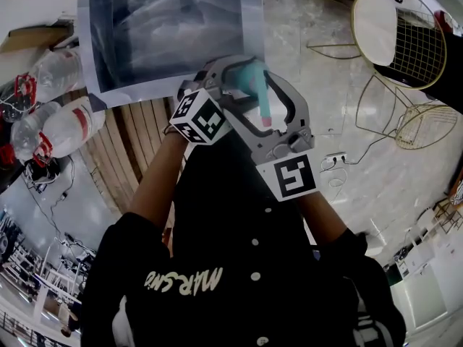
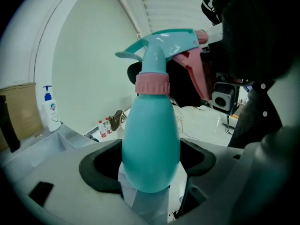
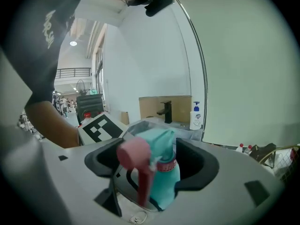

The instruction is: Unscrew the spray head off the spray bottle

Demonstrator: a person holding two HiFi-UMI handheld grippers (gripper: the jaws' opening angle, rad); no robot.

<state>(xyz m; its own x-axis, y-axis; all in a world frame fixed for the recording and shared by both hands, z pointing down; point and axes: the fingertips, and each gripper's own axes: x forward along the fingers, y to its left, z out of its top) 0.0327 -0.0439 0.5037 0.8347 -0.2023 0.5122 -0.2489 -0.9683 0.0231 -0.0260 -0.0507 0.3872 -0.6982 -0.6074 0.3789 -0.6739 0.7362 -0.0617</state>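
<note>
Left gripper is clamped on the belly of the teal spray bottle, holding it upright in the air in front of the person's chest. Right gripper has its jaws spread wide around the spray head, with the pads not squeezing it as far as I can see, and the pink trigger hangs down towards the camera. Head's on the bottle, with the pink collar seated at the neck. From the head view the two grippers cover nearly all of the bottle, and the black shirt fills the lower half. Around: clear water bottles off to the left, a gold wire chair to the right, plus a pump bottle, black faucet and cardboard box back by the wall.
</note>
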